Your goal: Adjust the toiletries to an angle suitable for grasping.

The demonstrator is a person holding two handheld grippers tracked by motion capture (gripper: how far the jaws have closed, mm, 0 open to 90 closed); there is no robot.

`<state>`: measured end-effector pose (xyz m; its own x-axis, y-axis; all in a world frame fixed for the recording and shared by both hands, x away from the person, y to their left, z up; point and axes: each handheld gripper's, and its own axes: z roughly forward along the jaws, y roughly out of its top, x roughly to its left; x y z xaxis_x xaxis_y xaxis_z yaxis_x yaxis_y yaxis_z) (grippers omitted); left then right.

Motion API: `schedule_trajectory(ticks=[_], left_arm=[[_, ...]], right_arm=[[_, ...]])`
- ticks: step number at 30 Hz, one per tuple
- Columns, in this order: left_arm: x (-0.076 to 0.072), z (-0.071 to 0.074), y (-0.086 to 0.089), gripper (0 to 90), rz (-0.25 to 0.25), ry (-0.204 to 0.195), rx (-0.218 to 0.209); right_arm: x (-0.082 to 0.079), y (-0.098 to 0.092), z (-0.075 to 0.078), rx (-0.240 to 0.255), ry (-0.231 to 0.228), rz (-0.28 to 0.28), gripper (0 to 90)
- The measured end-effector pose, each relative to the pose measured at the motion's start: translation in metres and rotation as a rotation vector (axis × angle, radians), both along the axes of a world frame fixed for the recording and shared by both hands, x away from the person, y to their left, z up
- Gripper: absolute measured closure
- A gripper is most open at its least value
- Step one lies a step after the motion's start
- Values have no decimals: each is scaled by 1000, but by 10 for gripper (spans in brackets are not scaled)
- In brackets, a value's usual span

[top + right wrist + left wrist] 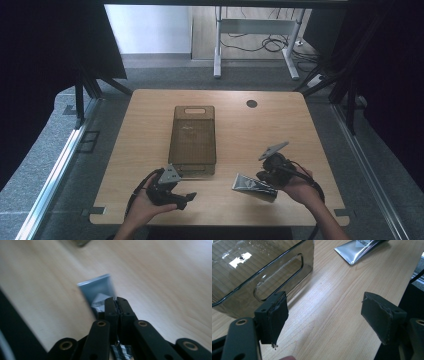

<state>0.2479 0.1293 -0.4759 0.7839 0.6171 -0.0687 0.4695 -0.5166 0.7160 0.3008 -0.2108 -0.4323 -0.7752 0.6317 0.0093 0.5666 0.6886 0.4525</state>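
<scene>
Looking down, the high view has the right gripper point(263, 176) pinching a silver pouch point(250, 184) near the table's point(150, 120) front edge, beside a smoky plastic bin point(194, 135). Along the left gripper point(324, 317), jaws stand apart over bare wood, bin handle close. Along the right gripper point(116, 305), jaws clamp the pouch point(98, 288).

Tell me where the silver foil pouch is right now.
In the high view the silver foil pouch is at the table's near right, pinched by the right gripper, just right of the smoky clear plastic bin.
</scene>
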Motion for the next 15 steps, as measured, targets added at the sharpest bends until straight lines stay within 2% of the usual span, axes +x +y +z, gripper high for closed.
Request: schedule_trajectory(ticks=[3,4,6,7,9,13,15], left_arm=[[-1,2,2,220,6,-4,-5],[-1,2,2,219,6,-4,-5],[-1,2,3,219,13,-5,-7],[-1,2,4,219,15,-5,-7],[-1,1,4,220,17,-3,-6],[-2,1,4,220,14,-3,-6],[-2,1,3,220,13,-3,-4]], right_arm=[[1,14,-9,-34,57,53,899],[1,14,-9,-34,57,53,899],[3,27,-20,-66,97,86,900],[3,27,-20,-66,97,86,900],[5,38,-31,-91,119,120,900],[6,52,-42,-119,148,148,900],[7,54,-45,-127,146,161,900]])
